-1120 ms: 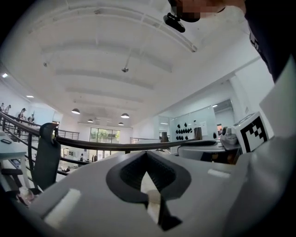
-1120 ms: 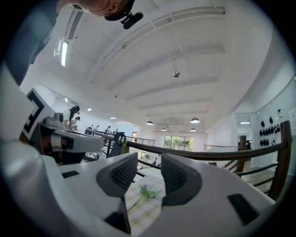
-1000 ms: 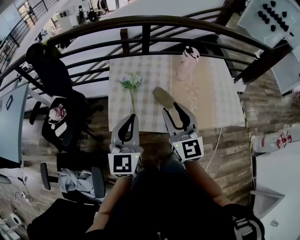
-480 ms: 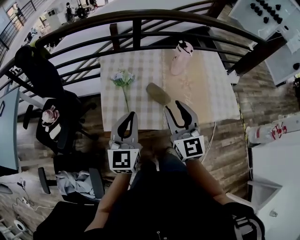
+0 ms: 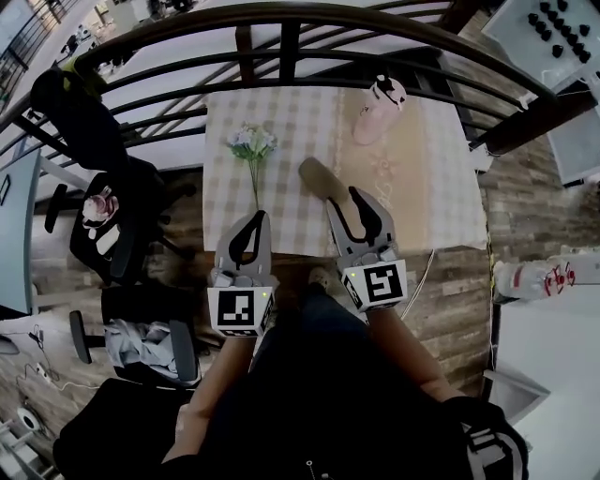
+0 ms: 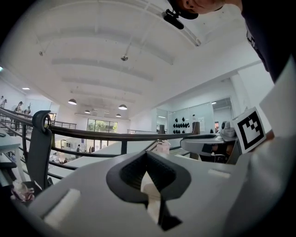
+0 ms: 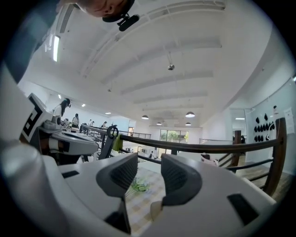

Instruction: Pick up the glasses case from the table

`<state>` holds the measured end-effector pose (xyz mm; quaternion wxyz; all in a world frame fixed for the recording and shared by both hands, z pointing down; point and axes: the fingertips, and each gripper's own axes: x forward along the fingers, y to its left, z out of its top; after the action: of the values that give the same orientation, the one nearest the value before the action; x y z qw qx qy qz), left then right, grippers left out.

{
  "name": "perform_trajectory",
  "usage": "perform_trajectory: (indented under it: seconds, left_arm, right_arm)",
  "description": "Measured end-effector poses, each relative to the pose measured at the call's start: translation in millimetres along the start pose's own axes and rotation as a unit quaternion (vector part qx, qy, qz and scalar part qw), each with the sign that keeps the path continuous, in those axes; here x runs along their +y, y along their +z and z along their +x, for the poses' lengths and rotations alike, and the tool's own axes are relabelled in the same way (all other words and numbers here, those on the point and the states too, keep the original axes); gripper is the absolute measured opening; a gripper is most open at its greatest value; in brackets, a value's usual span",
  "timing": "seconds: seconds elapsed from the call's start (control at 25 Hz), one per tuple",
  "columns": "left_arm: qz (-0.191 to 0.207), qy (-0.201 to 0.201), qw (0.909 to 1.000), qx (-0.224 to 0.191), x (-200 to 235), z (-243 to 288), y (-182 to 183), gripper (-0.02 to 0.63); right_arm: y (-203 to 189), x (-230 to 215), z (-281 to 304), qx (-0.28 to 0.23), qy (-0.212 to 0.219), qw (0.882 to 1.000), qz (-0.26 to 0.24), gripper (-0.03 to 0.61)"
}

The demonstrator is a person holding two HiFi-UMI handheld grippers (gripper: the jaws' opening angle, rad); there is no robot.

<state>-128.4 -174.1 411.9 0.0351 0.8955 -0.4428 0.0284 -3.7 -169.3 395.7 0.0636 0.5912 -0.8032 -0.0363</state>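
Note:
The olive glasses case [image 5: 319, 178] lies on the checked tablecloth [image 5: 281, 122], left of the beige runner. My right gripper [image 5: 350, 194] hovers over the table's near part, its tips just right of the case's near end and its jaws apart with nothing between them. In the right gripper view the right gripper [image 7: 143, 172] shows a clear gap, with a pale rounded shape [image 7: 155, 210] low in it, probably the case. My left gripper [image 5: 258, 218] is held over the table's near edge, left of the case, jaws together and empty. In its own view the left gripper [image 6: 147, 158] has its pads meeting.
A small flower sprig [image 5: 251, 145] lies left of the case. A pink bottle [image 5: 380, 108] stands at the table's far right. A dark railing [image 5: 281, 19] curves behind the table. Office chairs [image 5: 122, 234] stand at the left, and a white counter [image 5: 553, 375] at the right.
Both grippers have edged a little farther over the table's near edge. Their jaws stand as before, and the case has not moved.

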Motion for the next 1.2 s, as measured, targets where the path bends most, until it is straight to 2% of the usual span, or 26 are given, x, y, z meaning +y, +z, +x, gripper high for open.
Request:
perform_trajectory:
  seconds: [0.12,0.28,0.72,1.0,1.2]
  left_arm:
    - [0.006,0.011,0.9999,-0.003,3.6,9.6,2.2,0.011]
    - [0.020,-0.005,0.9998,-0.006,-4.2,26.1,-0.4,0.011]
    - [0.015,0.014,0.9998,-0.004,-17.0,84.5,0.6,0.011]
    - [0.004,0.038,0.9993,-0.006,-19.9,109.4,-1.4,0.011]
    - [0.011,0.039,0.9992,0.006,-21.7,112.6,-8.0,0.011]
  right_arm:
    - [-11.0,-7.3,14.7,0.002,0.012,1.000,0.004,0.124]
    - [-30.3,-17.2,26.3,0.015,0.027,0.999,0.014,0.124]
    - [-61.2,-73.8,42.2,0.023,0.056,0.998,0.017,0.133]
    - [-74.6,-80.8,49.1,0.033,0.098,0.994,0.036,0.150]
    - [-82.4,-77.7,51.9,0.038,0.110,0.991,0.060,0.160]
